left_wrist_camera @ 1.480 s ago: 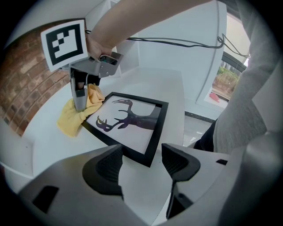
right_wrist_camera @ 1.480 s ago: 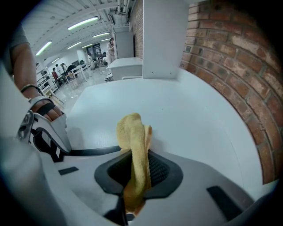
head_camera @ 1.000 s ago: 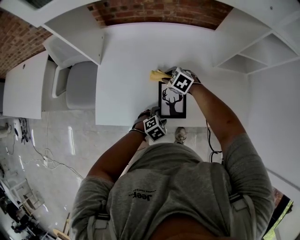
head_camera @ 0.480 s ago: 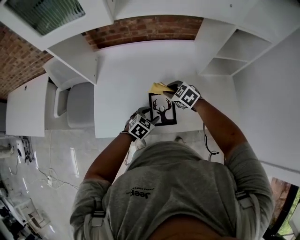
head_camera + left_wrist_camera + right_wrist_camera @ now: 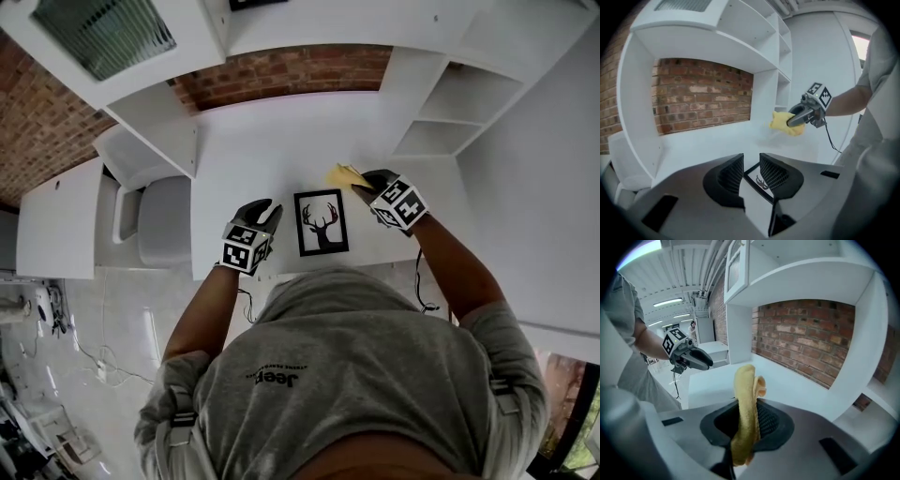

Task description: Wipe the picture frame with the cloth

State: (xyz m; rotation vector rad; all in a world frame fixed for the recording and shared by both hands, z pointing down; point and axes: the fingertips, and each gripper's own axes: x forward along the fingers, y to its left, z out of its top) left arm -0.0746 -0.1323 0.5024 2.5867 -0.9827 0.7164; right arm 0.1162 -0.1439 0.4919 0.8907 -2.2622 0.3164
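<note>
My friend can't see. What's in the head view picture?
A deer picture frame lies flat on a white desk between two grippers. The right gripper holds a yellow cloth beside it; the left gripper hovers empty, its fingers closing.

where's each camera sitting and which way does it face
Head view: on the head, facing steeply down at the table and picture frame; shoulders, arms, left gripper, right gripper show.
Left gripper view: on the left gripper, facing the brick wall along its closing, empty jaws; right arm shows.
Right gripper view: on the right gripper, facing that wall along jaws shut on the cloth; left arm shows.
Shared: every view shows the cloth.
</note>
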